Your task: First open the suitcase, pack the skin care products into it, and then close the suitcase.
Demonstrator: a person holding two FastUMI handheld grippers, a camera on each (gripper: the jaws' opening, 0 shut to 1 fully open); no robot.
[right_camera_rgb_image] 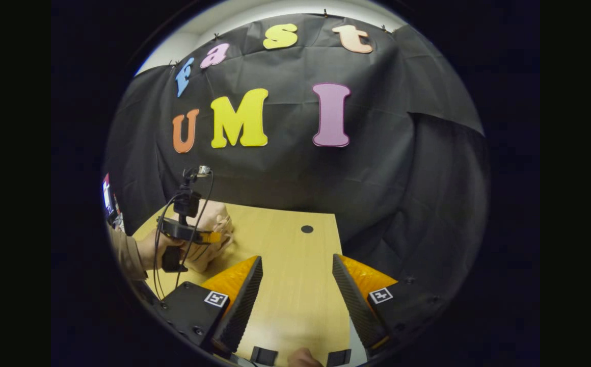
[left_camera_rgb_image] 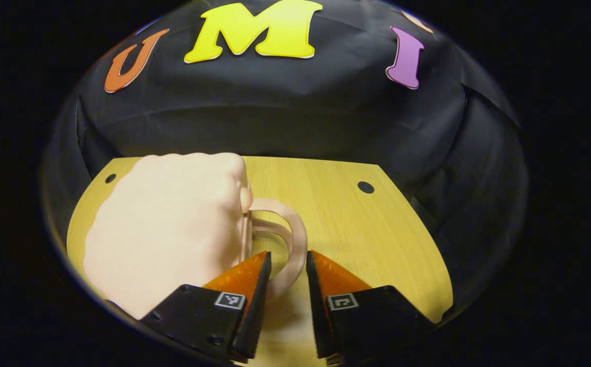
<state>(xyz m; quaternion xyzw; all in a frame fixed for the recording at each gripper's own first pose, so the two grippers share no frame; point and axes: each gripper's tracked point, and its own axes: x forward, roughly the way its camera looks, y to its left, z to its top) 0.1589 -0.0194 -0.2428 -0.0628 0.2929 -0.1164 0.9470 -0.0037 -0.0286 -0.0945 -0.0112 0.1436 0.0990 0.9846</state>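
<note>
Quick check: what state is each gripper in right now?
Left gripper: jaws open, straddling the pink suitcase's handle, not clamped.
Right gripper: jaws open, empty, above the table.

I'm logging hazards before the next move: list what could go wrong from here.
1. The left gripper stands open around the pale pink suitcase's looped handle; closing off-centre might let the thin loop slip out.
2. The light suitcase could slide on the smooth wooden table when pulled.
3. The right gripper hovers open, apart from the case, so nothing steadies it.
</note>
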